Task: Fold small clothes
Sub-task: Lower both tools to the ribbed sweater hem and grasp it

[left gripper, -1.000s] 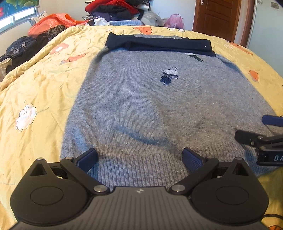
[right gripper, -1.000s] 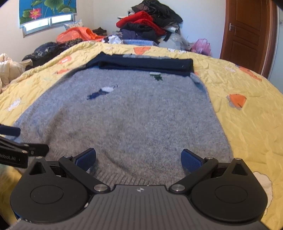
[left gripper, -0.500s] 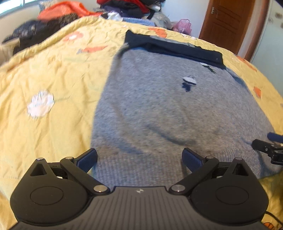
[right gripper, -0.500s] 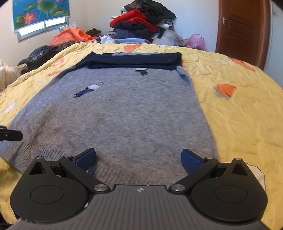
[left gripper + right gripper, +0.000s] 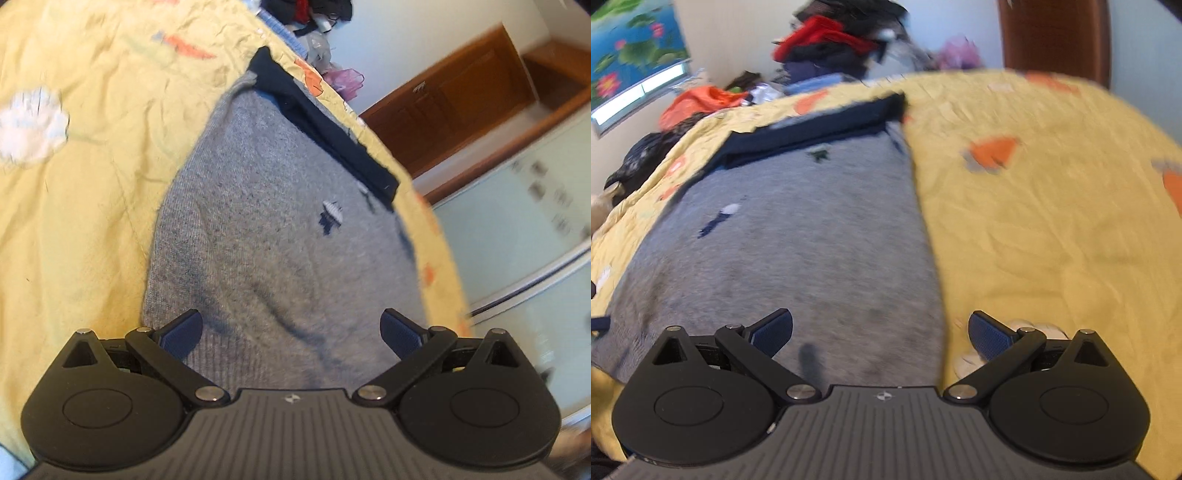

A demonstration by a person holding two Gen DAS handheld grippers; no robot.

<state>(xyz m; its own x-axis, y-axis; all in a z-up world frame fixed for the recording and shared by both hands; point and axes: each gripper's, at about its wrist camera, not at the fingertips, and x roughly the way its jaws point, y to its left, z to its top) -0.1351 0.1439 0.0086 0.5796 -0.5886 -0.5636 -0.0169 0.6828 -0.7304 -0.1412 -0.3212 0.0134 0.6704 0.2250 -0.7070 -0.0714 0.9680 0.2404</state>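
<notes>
Sweater [image 5: 280, 236] spread flat mid-frame on the yellow quilt [image 5: 85, 206], navy band at top. Left gripper [image 5: 291, 330] wide open over the lower-left hem corner, right gripper [image 5: 881, 330] wide open straddling the lower-right edge, likely lining up for corner grabs.

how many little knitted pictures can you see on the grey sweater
2 clear ones on the grey sweater: a white and navy motif on its left half, and a dark green motif just below the folded navy band. Blur may hide others.
</notes>
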